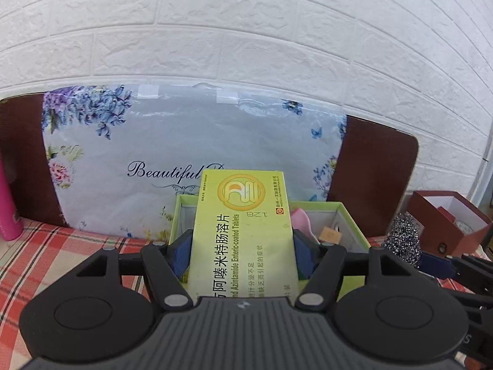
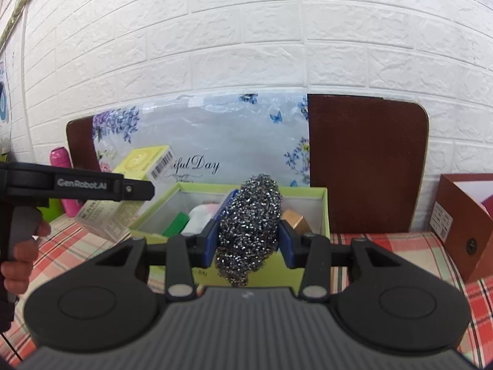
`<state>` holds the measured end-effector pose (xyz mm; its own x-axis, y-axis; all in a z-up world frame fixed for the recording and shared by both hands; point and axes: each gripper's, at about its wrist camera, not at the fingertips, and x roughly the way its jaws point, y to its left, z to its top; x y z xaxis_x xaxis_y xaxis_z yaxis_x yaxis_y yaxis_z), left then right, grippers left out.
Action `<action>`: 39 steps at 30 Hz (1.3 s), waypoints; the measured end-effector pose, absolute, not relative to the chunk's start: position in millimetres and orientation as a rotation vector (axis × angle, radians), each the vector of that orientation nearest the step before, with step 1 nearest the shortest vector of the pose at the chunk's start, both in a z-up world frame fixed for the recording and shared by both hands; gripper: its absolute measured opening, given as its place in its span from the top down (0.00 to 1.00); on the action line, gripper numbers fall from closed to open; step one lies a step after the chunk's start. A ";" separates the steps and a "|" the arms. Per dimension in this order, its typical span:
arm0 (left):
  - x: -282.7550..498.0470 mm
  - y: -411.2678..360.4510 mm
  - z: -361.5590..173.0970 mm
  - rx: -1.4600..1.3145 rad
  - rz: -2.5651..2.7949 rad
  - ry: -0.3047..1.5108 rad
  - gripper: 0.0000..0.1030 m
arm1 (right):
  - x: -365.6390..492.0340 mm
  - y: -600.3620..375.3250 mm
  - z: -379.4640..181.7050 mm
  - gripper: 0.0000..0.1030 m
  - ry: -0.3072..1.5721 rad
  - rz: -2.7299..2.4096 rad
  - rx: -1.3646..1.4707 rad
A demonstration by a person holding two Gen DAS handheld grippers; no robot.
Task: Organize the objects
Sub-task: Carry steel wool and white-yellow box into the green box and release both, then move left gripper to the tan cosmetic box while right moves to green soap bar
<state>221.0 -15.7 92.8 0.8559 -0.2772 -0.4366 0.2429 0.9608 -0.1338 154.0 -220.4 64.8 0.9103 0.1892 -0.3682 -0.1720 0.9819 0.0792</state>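
Medicine box [image 1: 243, 234]: near end hidden beneath tongs. Green box [image 2: 323, 212]: contents partly hidden behind steel scourer [image 2: 249, 225]; small items unidentifiable.

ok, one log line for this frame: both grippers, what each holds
left gripper: shut on medicine box | right gripper: shut on steel scourer | both above green box | nothing released

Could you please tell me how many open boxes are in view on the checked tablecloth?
2: the green box ahead of both claws, already holding a few items, and the reddish-brown box at the right edge. Others may lie out of view.
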 end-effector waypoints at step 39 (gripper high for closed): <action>168.7 -3.5 62.5 -0.133 -0.224 0.616 0.26 | 123.6 -215.9 41.9 0.00 0.453 0.133 0.077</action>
<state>168.7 -3.5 62.5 0.7932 -0.2469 -0.5567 0.1679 0.9674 -0.1899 123.6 -215.9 41.9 0.8905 0.1452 -0.4313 -0.1110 0.9884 0.1035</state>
